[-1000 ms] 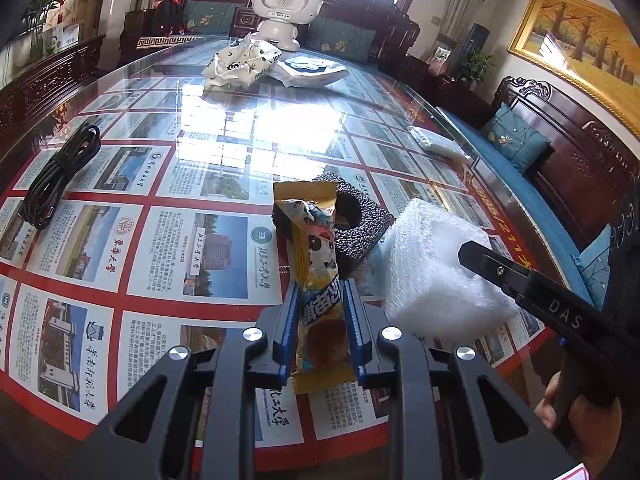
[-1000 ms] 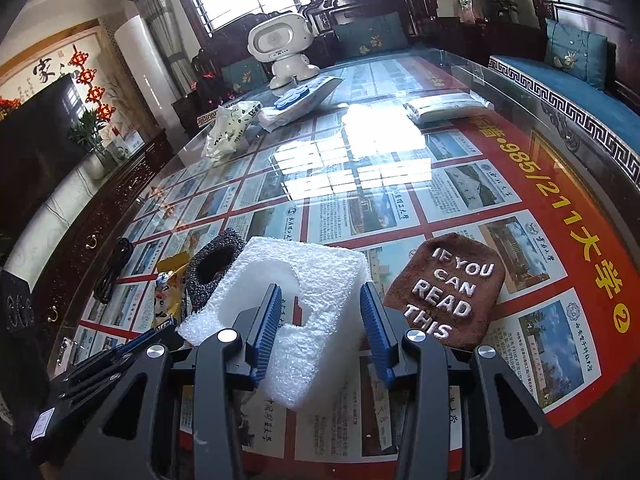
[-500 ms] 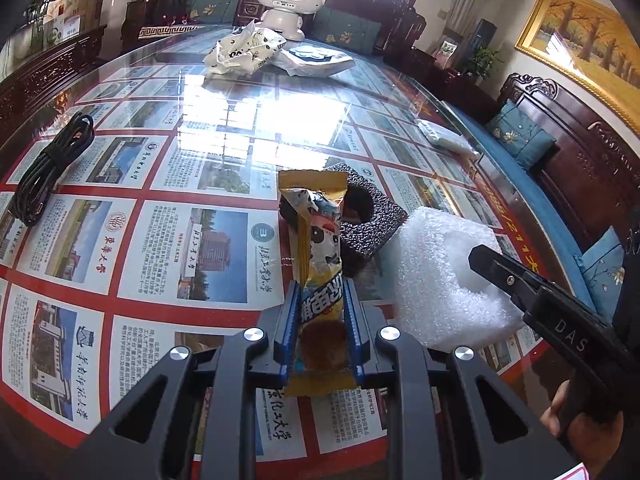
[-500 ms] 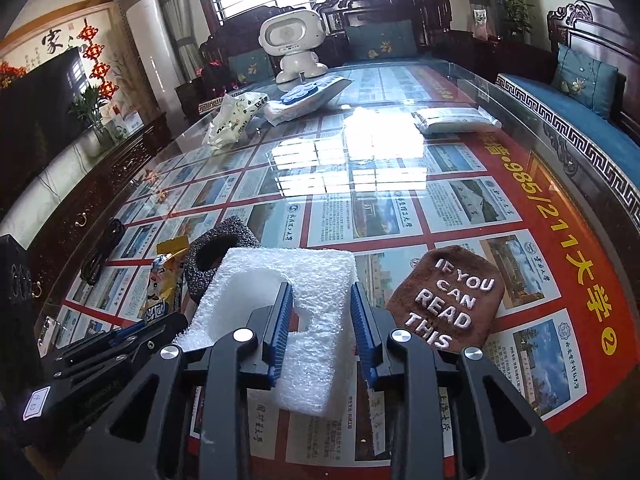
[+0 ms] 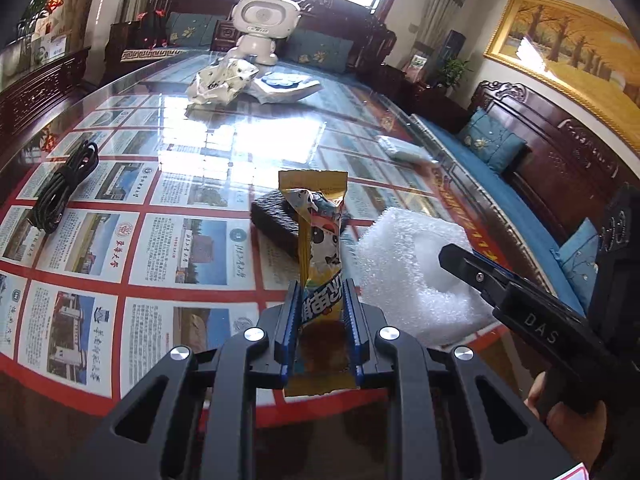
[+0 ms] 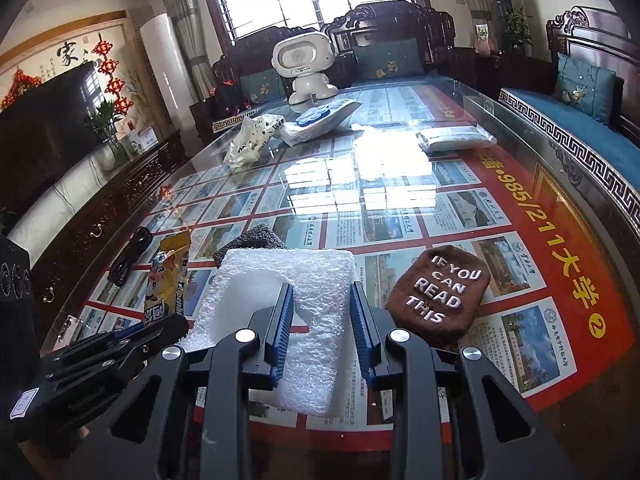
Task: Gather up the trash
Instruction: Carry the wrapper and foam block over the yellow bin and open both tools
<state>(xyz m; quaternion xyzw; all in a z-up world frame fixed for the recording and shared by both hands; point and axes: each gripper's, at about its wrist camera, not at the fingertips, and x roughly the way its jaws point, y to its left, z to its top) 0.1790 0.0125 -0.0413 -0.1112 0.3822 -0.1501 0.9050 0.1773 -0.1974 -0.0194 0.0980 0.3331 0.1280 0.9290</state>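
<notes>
My left gripper [image 5: 320,296] is shut on a yellow snack wrapper [image 5: 318,240] with a panda print and holds it upright above the glass table; the wrapper also shows in the right wrist view [image 6: 168,276]. My right gripper [image 6: 322,304] is shut on a white foam packing piece [image 6: 280,280] and holds it lifted off the table; the foam also shows in the left wrist view [image 5: 408,272]. A black foam ring [image 5: 276,220] lies on the table behind the wrapper.
A brown cloth [image 6: 440,292] reading "IF YOU CAN READ THIS" lies right of the foam. A coiled black cable [image 5: 64,188] lies at left. A crumpled white bag [image 5: 222,80], a wipes pack [image 5: 286,86], a white robot toy [image 5: 262,28] and a packet [image 6: 454,138] sit farther back.
Both grippers have risen and pulled back with their loads. The right jaws have closed tighter on the foam, and the wrapper now stands clear of the table.
</notes>
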